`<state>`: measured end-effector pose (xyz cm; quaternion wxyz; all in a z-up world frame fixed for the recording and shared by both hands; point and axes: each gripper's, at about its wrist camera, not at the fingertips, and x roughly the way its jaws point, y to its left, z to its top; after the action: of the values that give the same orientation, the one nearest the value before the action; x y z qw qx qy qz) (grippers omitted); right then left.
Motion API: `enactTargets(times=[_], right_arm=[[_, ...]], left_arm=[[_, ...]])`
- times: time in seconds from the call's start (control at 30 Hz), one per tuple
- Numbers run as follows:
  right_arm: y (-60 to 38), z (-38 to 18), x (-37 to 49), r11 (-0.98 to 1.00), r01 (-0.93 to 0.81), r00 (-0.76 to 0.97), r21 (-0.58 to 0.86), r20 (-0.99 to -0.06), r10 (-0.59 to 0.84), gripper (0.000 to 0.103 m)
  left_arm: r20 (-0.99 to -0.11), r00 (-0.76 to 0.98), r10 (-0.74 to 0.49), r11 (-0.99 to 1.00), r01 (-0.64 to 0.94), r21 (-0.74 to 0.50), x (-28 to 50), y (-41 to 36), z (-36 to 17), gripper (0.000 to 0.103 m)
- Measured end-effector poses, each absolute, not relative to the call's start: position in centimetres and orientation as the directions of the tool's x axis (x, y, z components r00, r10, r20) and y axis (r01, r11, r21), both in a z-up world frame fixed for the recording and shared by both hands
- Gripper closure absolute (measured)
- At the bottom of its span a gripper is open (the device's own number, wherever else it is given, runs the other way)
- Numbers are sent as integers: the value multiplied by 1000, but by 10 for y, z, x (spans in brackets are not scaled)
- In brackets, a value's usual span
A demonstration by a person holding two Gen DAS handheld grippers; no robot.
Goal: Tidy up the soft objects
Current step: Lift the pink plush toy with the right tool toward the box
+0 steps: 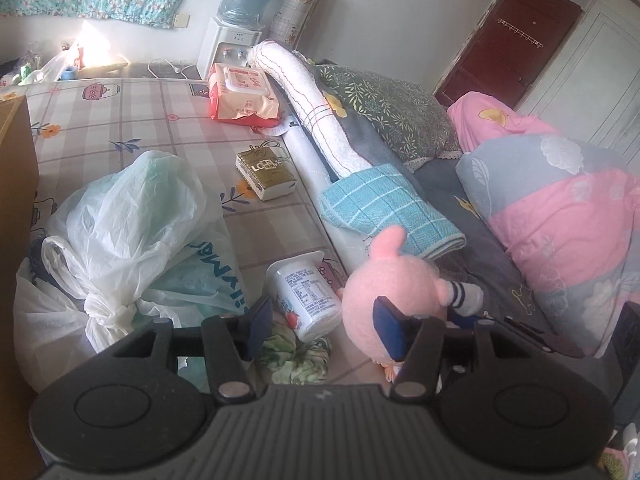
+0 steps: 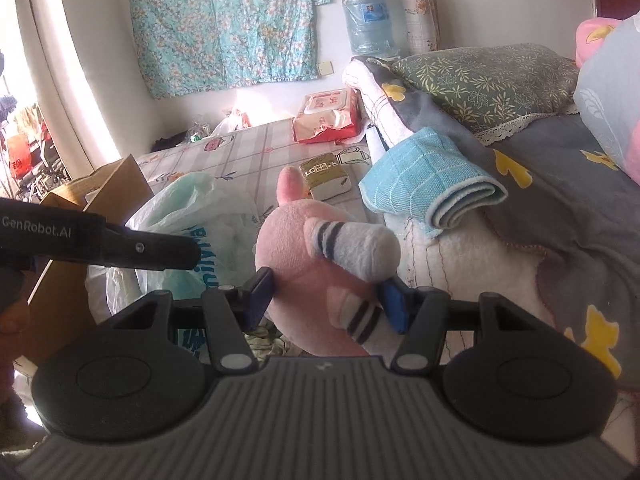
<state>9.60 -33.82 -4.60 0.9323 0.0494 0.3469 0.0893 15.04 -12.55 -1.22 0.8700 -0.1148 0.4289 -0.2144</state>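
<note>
- A cluttered bed (image 1: pixel 132 120) filled the room.
- The right gripper (image 2: pixel 326 300) clamped the pink plush toy (image 2: pixel 304 264), not yet placed.
- The left gripper (image 1: pixel 320 328) stood half-wide, empty.
- Folded blue towel (image 1: pixel 384 208) lay tidy.

A pink plush toy (image 2: pixel 304 272) with white, navy-striped limbs sits at the centre of the frame. The folded towel (image 2: pixel 432 184) to its upper right is turquoise with a thin white grid. The pillow (image 2: pixel 480 80) at upper right is dark green with yellow-green leaves, on a grey sheet (image 2: pixel 560 200) with yellow shapes. The hanging cloth (image 2: pixel 224 20) at upper left is teal with pale blossoms. The gripper pads (image 2: pixel 262 296) are blue on black fingers.
</note>
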Motion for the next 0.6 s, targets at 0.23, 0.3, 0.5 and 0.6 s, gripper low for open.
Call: enactTargets(times=[0.23,0.3,0.5,0.6], right_arm=[[-300,-51,72,977,-202,773,-68,-624,116,44],[-295,-51,64,972,-221,774,-75,-619,129,43],[-289,-51,48,956,-292,757,-5,-612,228,45],[-286,-58,46,954,-297,737,35,-626,253,45]], left_arm=[[-682,560,-470,882,275,-383,138,-122,-8,46],[-683,561,-469,883,272,-383,136,-120,-9,46],[-694,551,-463,886,277,-371,126,-116,-13,46],[-708,535,-460,888,285,-361,123,-116,-19,46]])
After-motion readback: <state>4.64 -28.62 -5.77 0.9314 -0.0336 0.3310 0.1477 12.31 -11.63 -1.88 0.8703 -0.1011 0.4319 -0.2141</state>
